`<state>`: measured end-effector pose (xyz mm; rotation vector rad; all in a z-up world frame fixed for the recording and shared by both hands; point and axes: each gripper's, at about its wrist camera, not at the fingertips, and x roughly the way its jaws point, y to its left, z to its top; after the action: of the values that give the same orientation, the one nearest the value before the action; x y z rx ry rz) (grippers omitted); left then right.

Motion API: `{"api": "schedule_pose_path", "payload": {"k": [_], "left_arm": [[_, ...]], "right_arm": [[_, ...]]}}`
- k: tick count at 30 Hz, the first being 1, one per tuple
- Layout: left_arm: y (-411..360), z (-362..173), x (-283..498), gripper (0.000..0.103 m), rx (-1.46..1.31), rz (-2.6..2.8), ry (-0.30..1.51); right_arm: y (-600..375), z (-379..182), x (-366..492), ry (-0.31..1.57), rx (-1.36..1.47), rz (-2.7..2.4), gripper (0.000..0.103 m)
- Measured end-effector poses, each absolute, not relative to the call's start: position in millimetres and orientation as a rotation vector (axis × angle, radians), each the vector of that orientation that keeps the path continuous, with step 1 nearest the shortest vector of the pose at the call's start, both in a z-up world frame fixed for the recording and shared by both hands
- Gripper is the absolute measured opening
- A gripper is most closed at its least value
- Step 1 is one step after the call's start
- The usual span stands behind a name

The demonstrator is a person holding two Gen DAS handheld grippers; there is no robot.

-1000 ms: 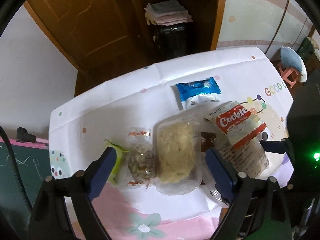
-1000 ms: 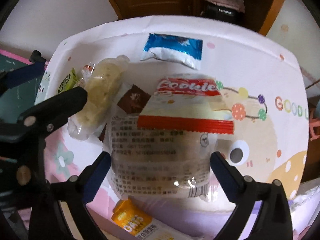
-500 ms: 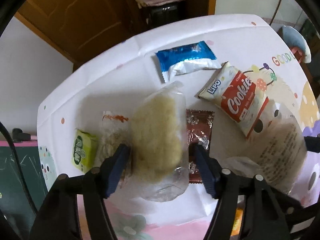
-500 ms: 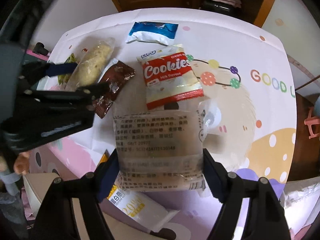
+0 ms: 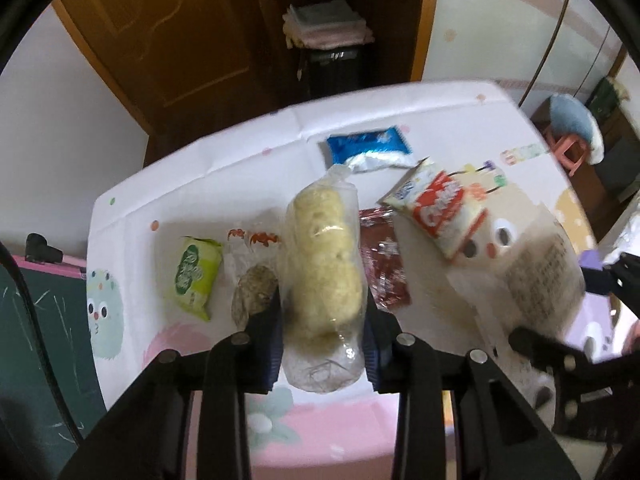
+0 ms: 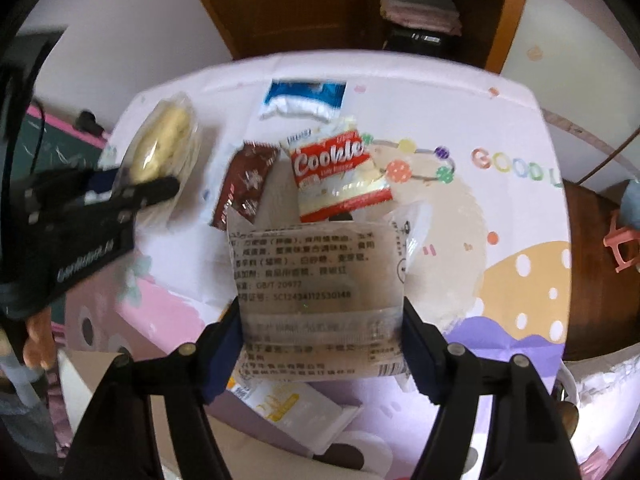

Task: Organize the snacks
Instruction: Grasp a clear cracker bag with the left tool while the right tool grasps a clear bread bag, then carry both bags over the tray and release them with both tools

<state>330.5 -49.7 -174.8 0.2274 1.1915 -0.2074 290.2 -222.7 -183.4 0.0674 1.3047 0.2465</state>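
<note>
1. Setting: bedroom corner with a brown wooden door (image 5: 168, 40) and a shelf of folded cloths (image 5: 326, 26) behind; in front, a table under a printed white-and-pink cloth (image 5: 224, 176) on which the snacks lie in a loose row.

2. Left tongs (image 5: 322, 316): jaws have just been closing and now press both sides of a clear bag of pale yellow puffs (image 5: 322, 264). The pinch sits near the bag's lower end; its long axis runs straight away from the tongs, toward the far edge of the table. The bag seems lifted, though how far I cannot tell.

3. Right tongs (image 6: 322, 334): jaws have just been closing and grip a clear flat packet with printed text (image 6: 316, 280) by its two side edges. The packet's width spans the gap and its upper part stands out ahead of the tongs, above the cloth.

4. Relation for the next move (judgement): each hand already carries its own item, so what counts is that a cardboard box (image 6: 280, 408) shows just below and behind the right tongs, nearer that hand than the left.

5. Left on the cloth, outward from the tongs:
   - brown wrapper (image 5: 382, 264), just right of the puff bag;
   - red-and-white cookie pack (image 5: 440, 208), tilted;
   - blue-and-white pack (image 5: 368, 148), farthest off;
   - clear bag with a dark cake (image 5: 254, 284), just left;
   - green pack (image 5: 196, 270), leftmost.

6. Appearance: puff bag bulky, crinkled, soft; text packet thin and glossy.
</note>
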Motion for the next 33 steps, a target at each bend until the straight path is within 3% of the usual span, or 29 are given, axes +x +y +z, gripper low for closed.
{"api": "schedule_pose_path", "payload": {"k": [9, 17, 24, 33], "left_arm": [[-26.0, -61.0, 238.9, 0.031, 0.140, -0.268, 0.977], [11.0, 15.5, 106.1, 0.031, 0.029, -0.318, 0.803], [17.0, -2.4, 16.8, 0.031, -0.046, -0.345, 0.734], [-7.9, -84.8, -16.4, 0.031, -0.022, -0.380, 0.904]], "right_arm": [[-226.3, -82.6, 230.6, 1.076, 0.098, 0.221, 0.072], [-212.7, -3.4, 97.6, 0.777, 0.075, 0.228, 0.073], [-220.0, -3.0, 10.6, 0.674, 0.197, 0.268, 0.073], [-227.5, -60.8, 8.1, 0.845, 0.263, 0.231, 0.074]]}}
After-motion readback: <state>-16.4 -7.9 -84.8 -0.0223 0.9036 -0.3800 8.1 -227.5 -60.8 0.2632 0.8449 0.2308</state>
